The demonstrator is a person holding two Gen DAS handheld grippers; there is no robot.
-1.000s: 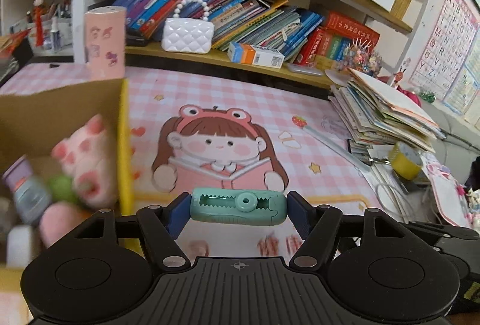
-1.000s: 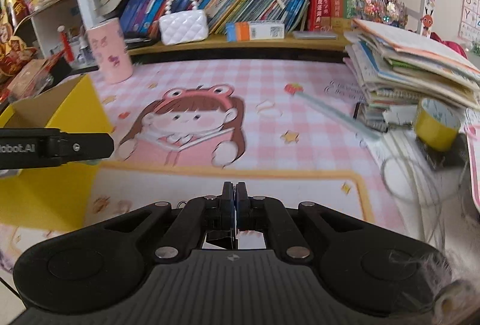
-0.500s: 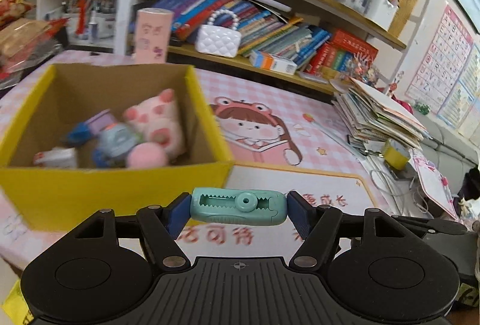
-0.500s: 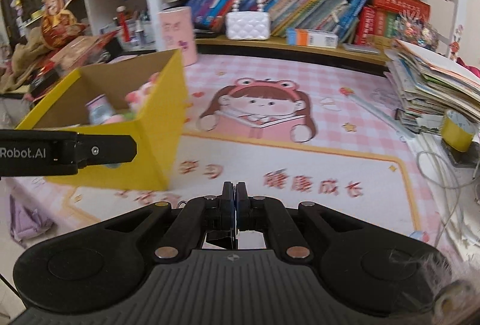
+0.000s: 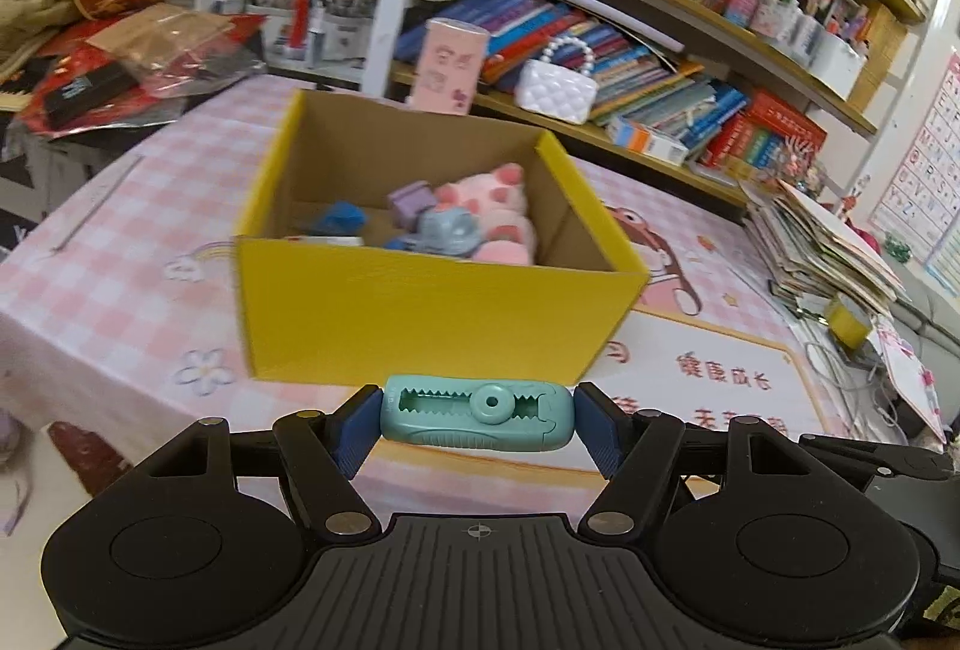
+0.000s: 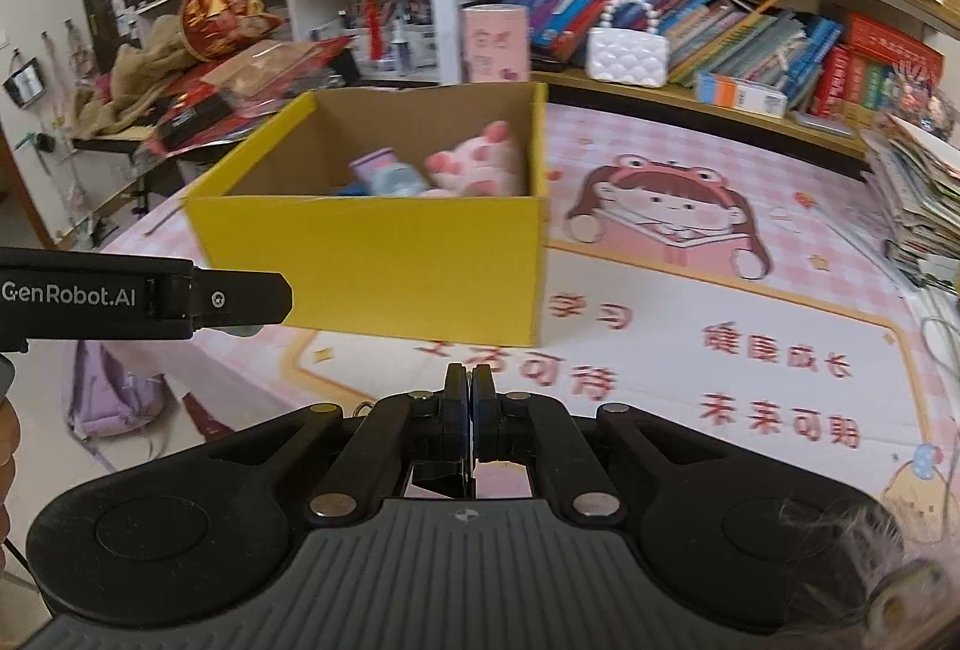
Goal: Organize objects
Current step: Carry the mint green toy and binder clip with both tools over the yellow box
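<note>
My left gripper point(image 5: 477, 419) is shut on a teal correction-tape dispenser point(image 5: 477, 415), held crosswise between the blue pads, in front of and below a yellow cardboard box point(image 5: 420, 314). The box holds a pink plush toy point(image 5: 486, 206), a grey-blue toy point(image 5: 444, 230) and other small items. In the right wrist view the box point(image 6: 384, 254) stands at the left-centre with the plush point(image 6: 474, 164) inside. My right gripper point(image 6: 469, 398) is shut and empty, over the pink desk mat point(image 6: 690, 338). The left gripper's body point(image 6: 144, 299) shows at the left edge.
A pink cylinder point(image 5: 453, 65) and white pearl-handled purse point(image 5: 555, 89) stand behind the box below book-filled shelves. A stack of books point(image 5: 828, 254) and a yellow tape roll point(image 5: 846, 320) lie at the right. Cluttered bags point(image 5: 120, 50) sit at the far left.
Both grippers have pulled back and swung left, so the yellow box now sits centred and farther away. The left gripper still holds the teal dispenser; the right stays shut.
</note>
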